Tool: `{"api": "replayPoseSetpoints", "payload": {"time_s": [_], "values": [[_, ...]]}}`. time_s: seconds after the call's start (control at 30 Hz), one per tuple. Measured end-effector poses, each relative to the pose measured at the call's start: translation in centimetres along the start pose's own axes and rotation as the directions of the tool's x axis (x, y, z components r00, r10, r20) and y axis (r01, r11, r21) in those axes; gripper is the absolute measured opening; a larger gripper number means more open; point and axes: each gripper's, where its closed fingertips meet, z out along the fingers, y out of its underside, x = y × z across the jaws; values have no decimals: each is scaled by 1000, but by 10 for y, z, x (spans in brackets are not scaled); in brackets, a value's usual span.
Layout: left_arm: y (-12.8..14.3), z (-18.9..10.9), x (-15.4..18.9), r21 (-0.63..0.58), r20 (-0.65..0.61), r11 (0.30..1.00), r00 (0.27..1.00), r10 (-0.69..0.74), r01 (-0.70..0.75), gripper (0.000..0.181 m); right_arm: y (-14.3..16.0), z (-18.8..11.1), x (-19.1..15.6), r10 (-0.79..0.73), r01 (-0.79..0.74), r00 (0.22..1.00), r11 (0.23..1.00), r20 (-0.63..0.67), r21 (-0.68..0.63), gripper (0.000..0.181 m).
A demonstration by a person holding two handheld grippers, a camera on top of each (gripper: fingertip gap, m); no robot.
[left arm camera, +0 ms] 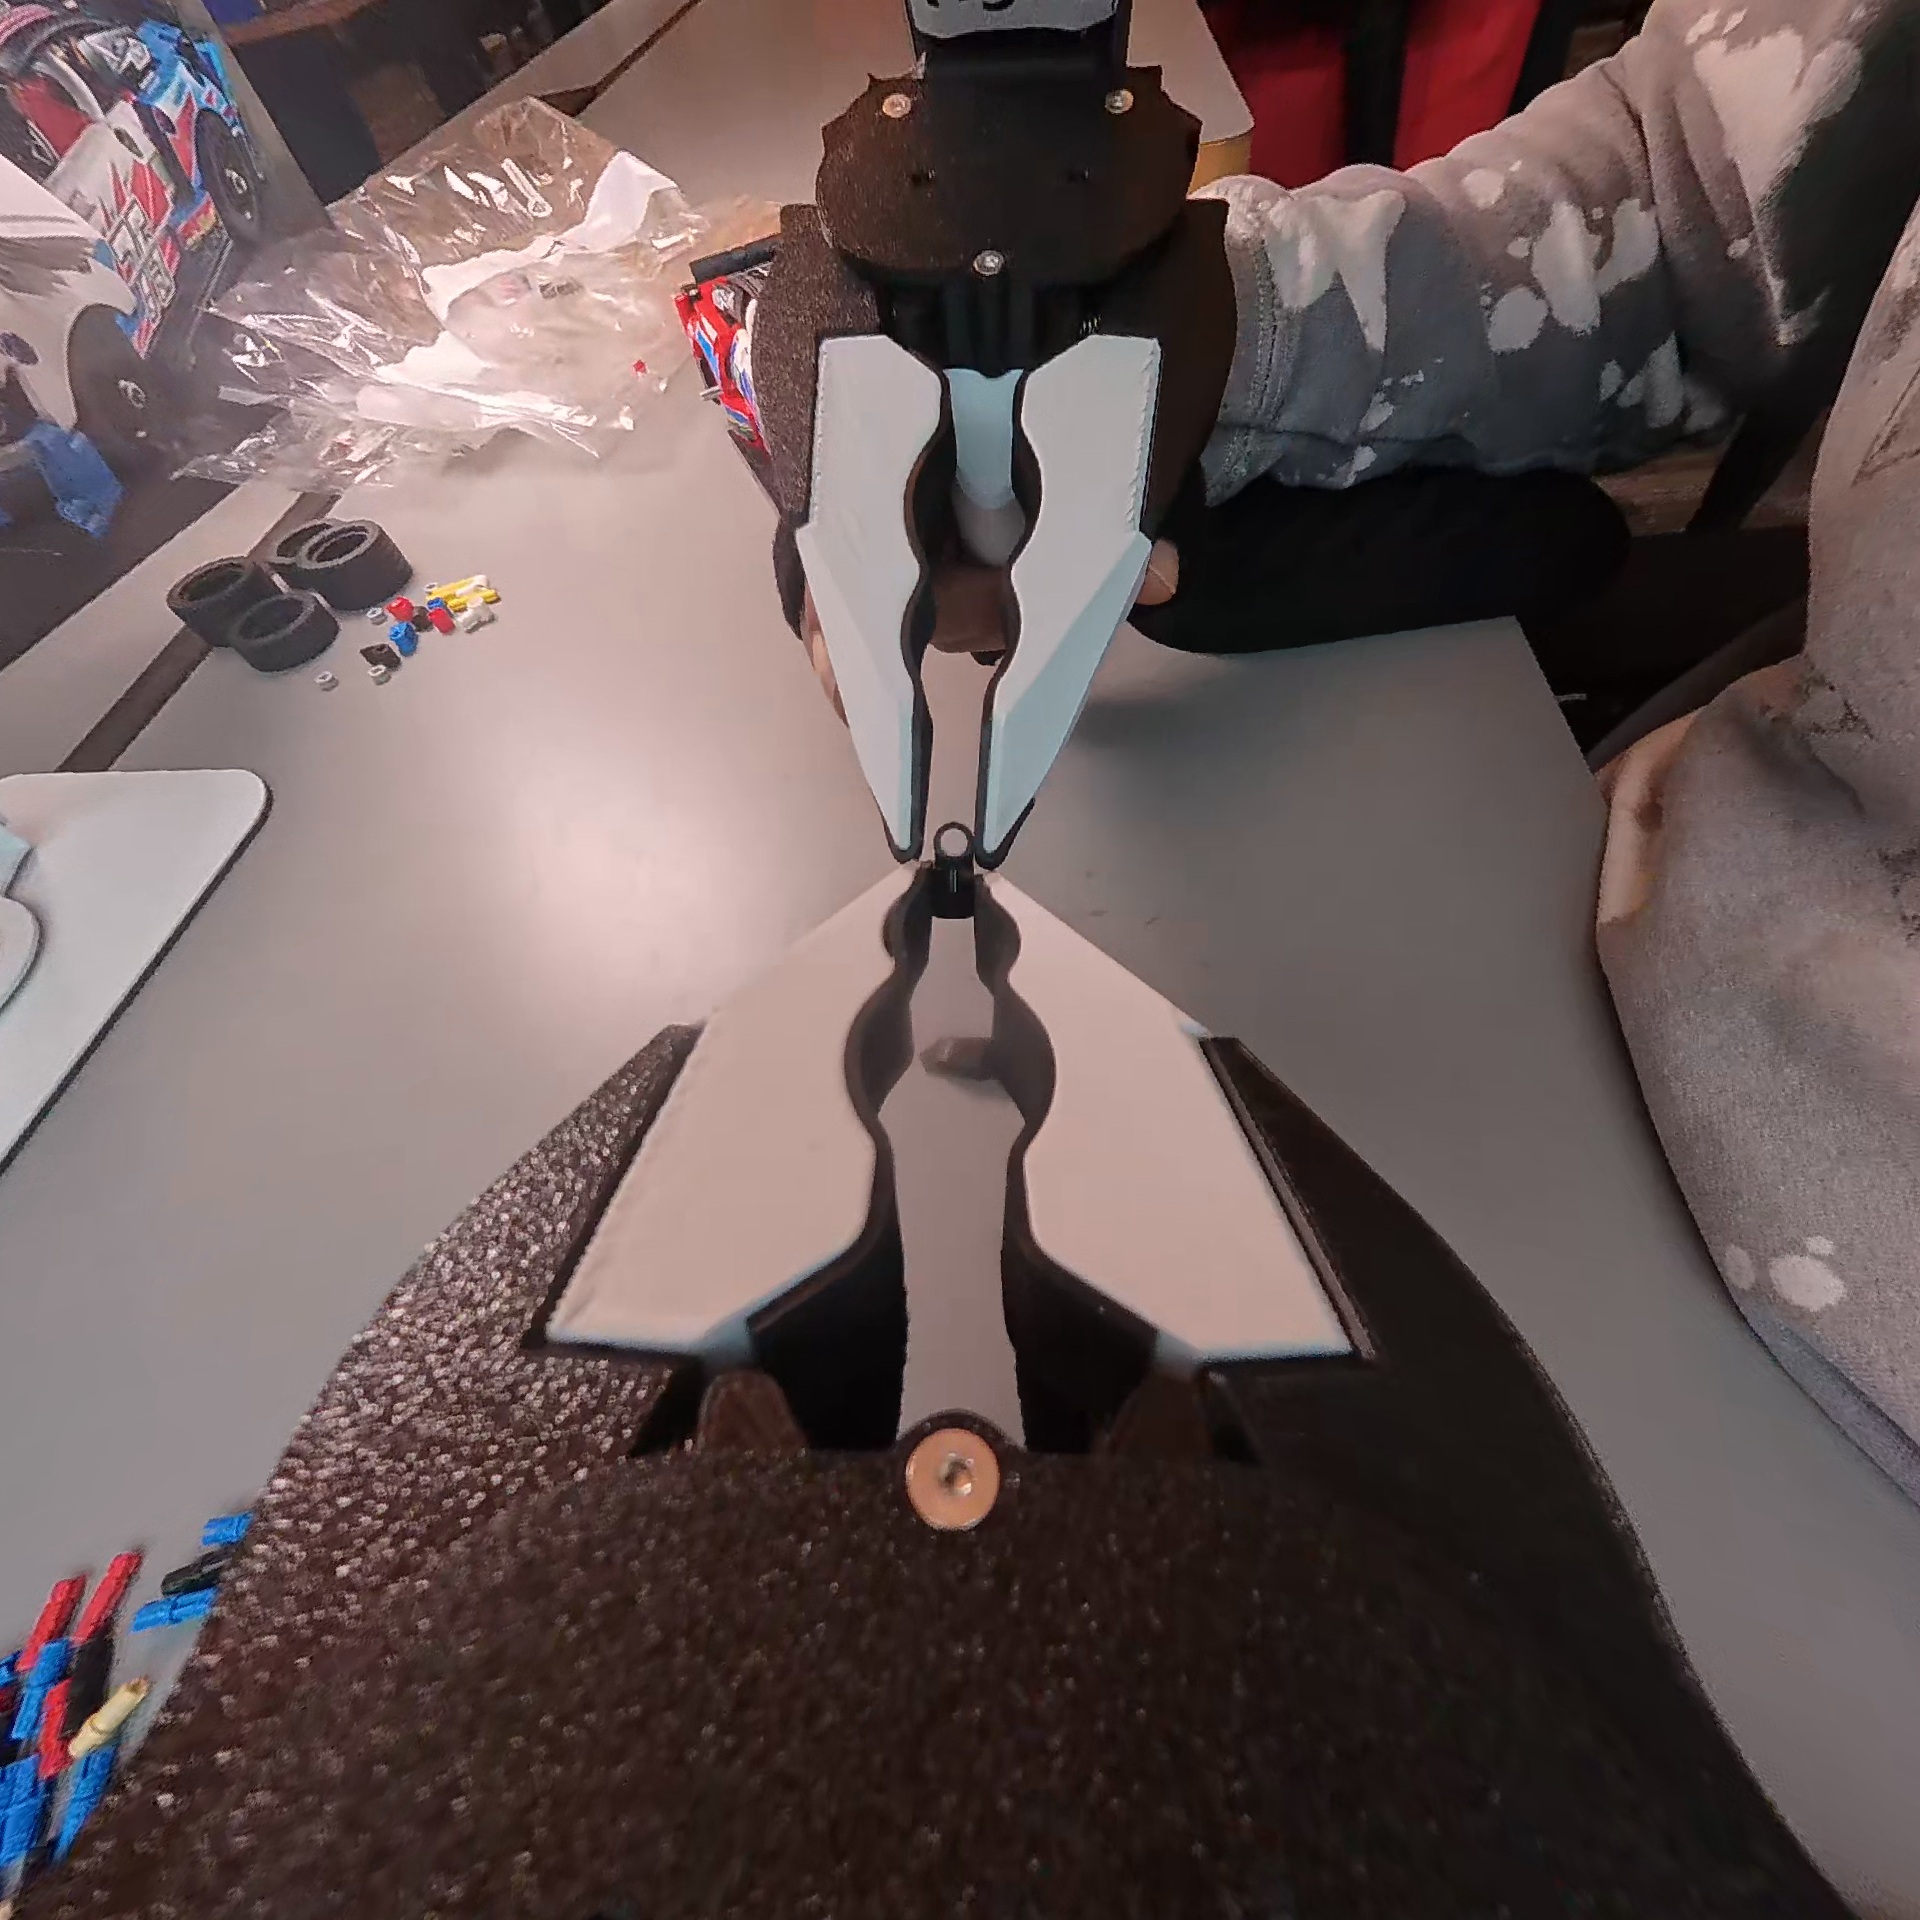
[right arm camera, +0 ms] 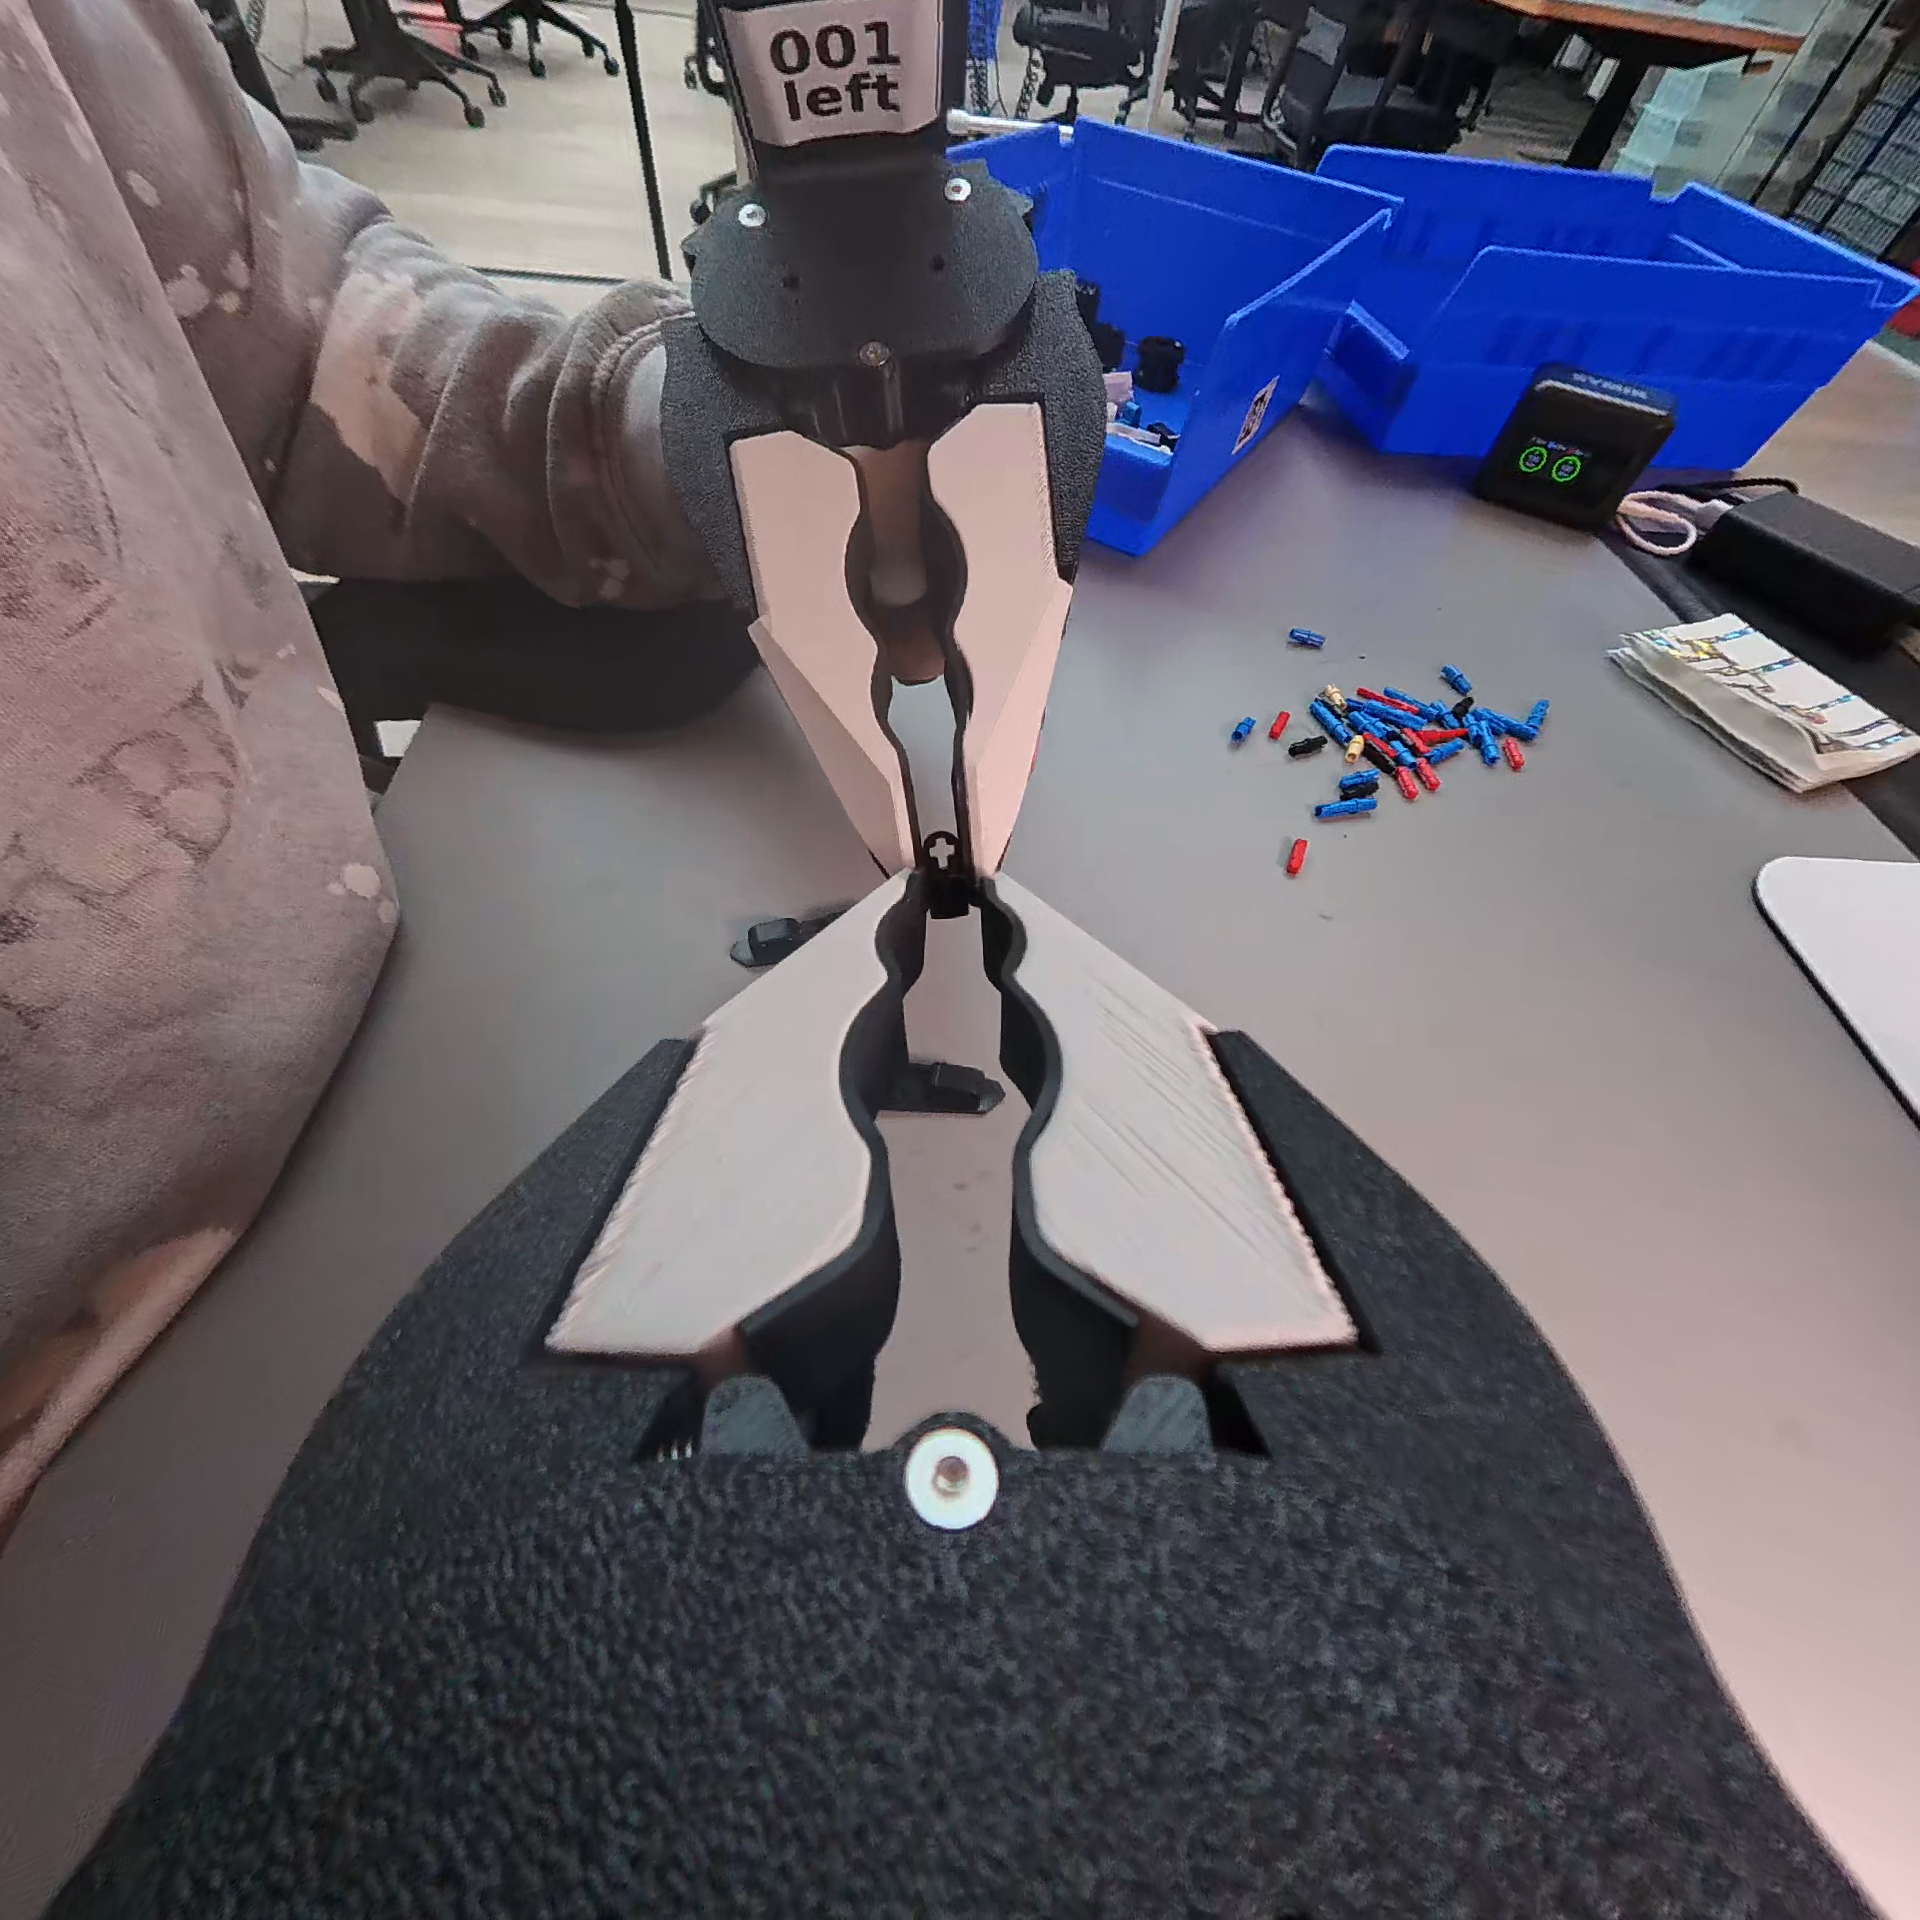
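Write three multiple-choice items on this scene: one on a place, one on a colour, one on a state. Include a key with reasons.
1. Where does the pile of small pins lie?
A. in a bowl
B. loose on the table
C. on the floor

2. What colour are the storage bins?
A. red
B. green
C. blue

3. How do the left hand-held gripper and the right hand-held gripper stand?
A. both wide open, far apart
B. tip to tip, both shut on the small black piece
C. one lying flat on the table

Key:
1 B: the pins are scattered on the bare grey top.
2 C: both bins behind the pins are blue.
3 B: both pairs of fingertips meet at the piece, with the jaws pinched on it.
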Motion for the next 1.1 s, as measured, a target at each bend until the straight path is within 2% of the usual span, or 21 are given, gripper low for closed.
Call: {"api": "replayPoseSetpoints", "payload": {"time_s": [0.4,0.67,0.9,1.1], "values": [[-8,0,-7,79,-6,992,996,-93,94,6,-1,-8,6,46,-46,999,998,-9,48,5],[-9,-1,3,89,-52,994,997,-63,67,5,3,-5,-4,46,-47,998,998,34,30,6],[-12,-4,4,101,-96,986,987,-126,135,5,-5,-9,-6,76,-85,994,991,83,105,4],[-13,0,6,74,-117,985,982,-149,158,5,-4,-16,-6,89,-99,991,990,104,103,3]]}}
